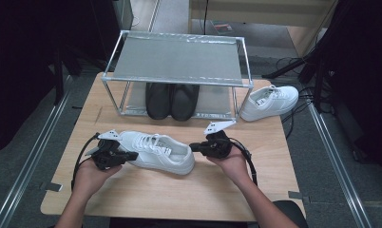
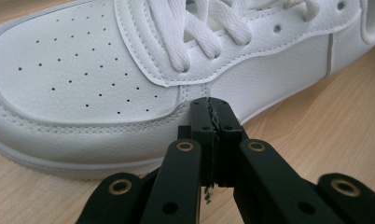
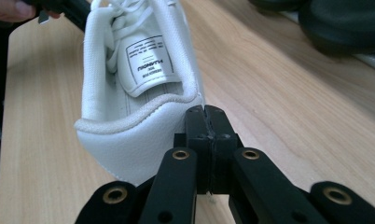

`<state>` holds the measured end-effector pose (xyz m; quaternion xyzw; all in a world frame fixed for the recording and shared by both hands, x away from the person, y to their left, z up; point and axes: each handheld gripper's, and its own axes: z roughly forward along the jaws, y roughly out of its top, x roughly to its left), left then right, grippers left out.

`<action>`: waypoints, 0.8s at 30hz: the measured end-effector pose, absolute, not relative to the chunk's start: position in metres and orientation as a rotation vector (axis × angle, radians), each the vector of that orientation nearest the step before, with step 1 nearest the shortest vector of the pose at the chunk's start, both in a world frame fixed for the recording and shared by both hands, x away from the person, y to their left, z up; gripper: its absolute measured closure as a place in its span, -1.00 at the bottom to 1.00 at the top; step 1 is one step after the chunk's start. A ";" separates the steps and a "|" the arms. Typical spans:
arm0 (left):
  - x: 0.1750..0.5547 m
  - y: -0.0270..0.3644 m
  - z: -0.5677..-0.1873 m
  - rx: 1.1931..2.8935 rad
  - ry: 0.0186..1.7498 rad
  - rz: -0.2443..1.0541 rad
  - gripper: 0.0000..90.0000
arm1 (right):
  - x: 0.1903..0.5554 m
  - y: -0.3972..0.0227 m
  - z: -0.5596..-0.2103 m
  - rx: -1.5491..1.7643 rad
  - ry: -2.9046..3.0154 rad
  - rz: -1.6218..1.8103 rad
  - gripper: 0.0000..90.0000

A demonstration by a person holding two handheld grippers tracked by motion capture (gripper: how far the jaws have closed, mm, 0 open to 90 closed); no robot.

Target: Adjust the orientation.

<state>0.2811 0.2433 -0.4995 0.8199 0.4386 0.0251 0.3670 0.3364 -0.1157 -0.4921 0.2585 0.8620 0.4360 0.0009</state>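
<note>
A white sneaker is seen lying on its sole in the lower middle of the high view, on the wooden table. The left gripper is set against its toe end, jaws pressed together on nothing. The right gripper is placed at the heel, jaws likewise pressed together, empty. A second white sneaker is seen at upper right, beside the metal rack.

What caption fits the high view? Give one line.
Shut left gripper and right gripper bracket a white sneaker before a shoe rack.
</note>
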 end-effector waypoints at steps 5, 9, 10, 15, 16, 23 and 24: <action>0.286 0.245 -0.500 2.107 1.119 0.044 1.00 | 0.330 -0.116 -0.492 0.806 2.718 1.372 1.00; 0.291 0.245 -0.500 2.103 1.121 0.030 1.00 | 0.326 -0.118 -0.493 0.799 2.727 1.381 1.00; 0.292 0.245 -0.500 2.104 1.115 0.028 1.00 | 0.325 -0.118 -0.493 0.799 2.729 1.381 1.00; 0.298 0.245 -0.500 2.106 1.113 0.013 1.00 | 0.320 -0.119 -0.493 0.785 2.740 1.384 1.00; 0.299 0.245 -0.500 2.106 1.110 0.008 1.00 | 0.319 -0.119 -0.493 0.788 2.743 1.383 1.00; 0.305 0.240 -0.500 2.112 1.097 0.031 0.99 | 0.305 -0.113 -0.490 0.723 2.764 1.385 1.00; 0.306 0.239 -0.500 2.118 1.095 0.033 0.99 | 0.305 -0.113 -0.490 0.714 2.763 1.385 1.00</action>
